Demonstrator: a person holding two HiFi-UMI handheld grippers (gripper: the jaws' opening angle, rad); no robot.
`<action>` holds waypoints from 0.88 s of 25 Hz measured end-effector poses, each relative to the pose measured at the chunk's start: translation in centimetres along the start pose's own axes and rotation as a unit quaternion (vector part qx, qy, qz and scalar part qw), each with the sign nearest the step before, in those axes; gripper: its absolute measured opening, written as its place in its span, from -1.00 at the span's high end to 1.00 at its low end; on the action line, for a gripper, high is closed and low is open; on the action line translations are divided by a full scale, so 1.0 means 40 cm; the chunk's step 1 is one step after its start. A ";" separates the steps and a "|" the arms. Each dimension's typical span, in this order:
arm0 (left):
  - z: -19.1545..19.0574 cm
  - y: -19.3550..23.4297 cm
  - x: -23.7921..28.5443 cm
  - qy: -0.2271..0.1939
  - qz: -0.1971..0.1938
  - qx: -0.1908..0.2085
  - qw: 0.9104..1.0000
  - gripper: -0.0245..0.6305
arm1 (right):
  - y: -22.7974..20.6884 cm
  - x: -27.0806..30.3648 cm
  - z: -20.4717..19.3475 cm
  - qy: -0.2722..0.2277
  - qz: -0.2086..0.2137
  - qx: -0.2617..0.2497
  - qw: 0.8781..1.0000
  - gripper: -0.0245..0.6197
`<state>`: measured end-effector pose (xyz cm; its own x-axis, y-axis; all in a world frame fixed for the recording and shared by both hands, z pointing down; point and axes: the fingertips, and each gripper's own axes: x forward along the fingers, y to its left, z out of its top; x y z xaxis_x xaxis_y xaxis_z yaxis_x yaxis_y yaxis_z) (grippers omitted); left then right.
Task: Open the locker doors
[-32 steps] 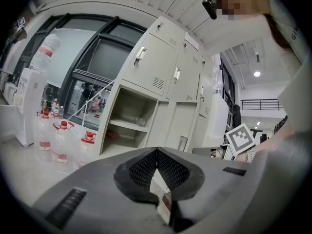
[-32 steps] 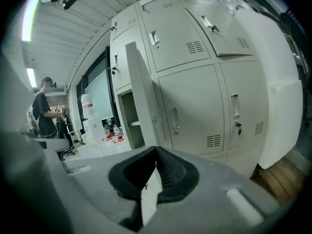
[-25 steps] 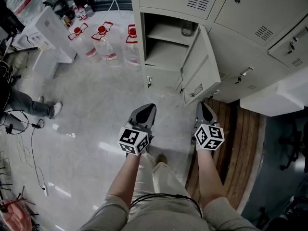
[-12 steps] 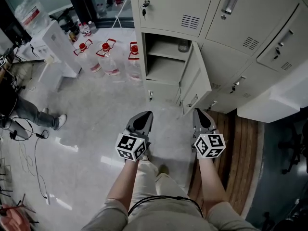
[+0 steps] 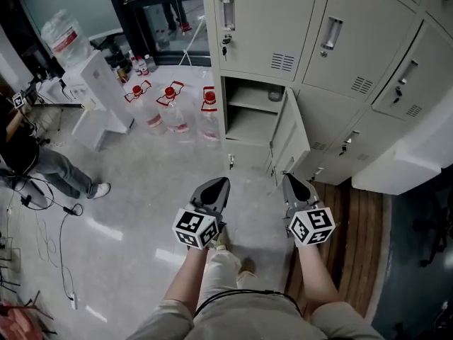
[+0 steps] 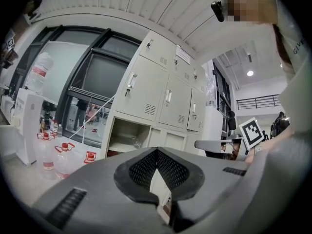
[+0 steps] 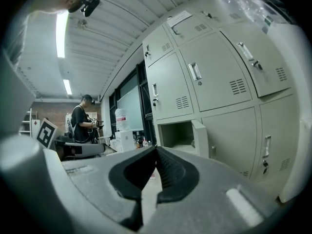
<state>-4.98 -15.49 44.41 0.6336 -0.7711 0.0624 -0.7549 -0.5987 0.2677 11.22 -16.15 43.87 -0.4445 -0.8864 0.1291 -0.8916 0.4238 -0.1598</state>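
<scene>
Head view: both grippers hang side by side over the floor [image 5: 141, 211], short of the lockers [image 5: 340, 41]. The left gripper [image 5: 221, 183] has its fingers pressed together on nothing, and so does the right gripper [image 5: 289, 179]. One lower locker door [image 5: 291, 144] stands swung open beyond the right gripper, apart from it, baring a shelved compartment [image 5: 249, 115]. The neighbouring doors [image 5: 258, 27] are shut. Water bottles [image 5: 173, 112] stand left of the lockers.

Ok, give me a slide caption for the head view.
Left gripper and right gripper, both shut, face lockers with one door open.
</scene>
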 end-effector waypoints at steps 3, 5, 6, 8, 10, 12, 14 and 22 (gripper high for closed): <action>0.033 -0.016 -0.013 -0.003 -0.004 0.007 1.000 0.93 | 0.031 -0.009 0.028 -0.001 0.014 -0.009 1.000 0.93; 0.050 -0.025 -0.020 -0.003 -0.004 0.013 1.000 0.93 | 0.051 -0.013 0.050 -0.008 0.025 -0.012 1.000 0.93; 0.058 -0.029 -0.022 -0.003 -0.003 0.015 1.000 0.93 | 0.059 -0.015 0.063 -0.012 0.030 -0.013 0.999 0.93; 0.076 -0.039 -0.029 -0.006 -0.002 0.014 1.000 0.93 | 0.075 -0.022 0.087 -0.018 0.037 -0.015 0.999 0.93; 0.092 -0.048 -0.037 -0.009 -0.001 0.012 1.000 0.93 | 0.090 -0.031 0.108 -0.022 0.042 -0.017 0.999 0.93; 0.107 -0.057 -0.042 -0.011 -0.001 0.013 1.000 0.93 | 0.101 -0.039 0.128 -0.025 0.047 -0.021 0.998 0.93; 0.121 -0.066 -0.047 -0.012 -0.001 0.016 1.000 0.93 | 0.109 -0.048 0.141 -0.027 0.051 -0.026 0.998 0.93; 0.165 -0.105 -0.060 -0.017 -0.006 0.021 1.000 0.93 | 0.116 -0.092 0.178 -0.035 0.053 -0.033 0.997 0.93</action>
<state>-4.45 -12.54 36.80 0.6373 -0.7702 0.0265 -0.7540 -0.6160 0.2281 9.33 -12.26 35.67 -0.5318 -0.8456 0.0468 -0.8445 0.5254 -0.1037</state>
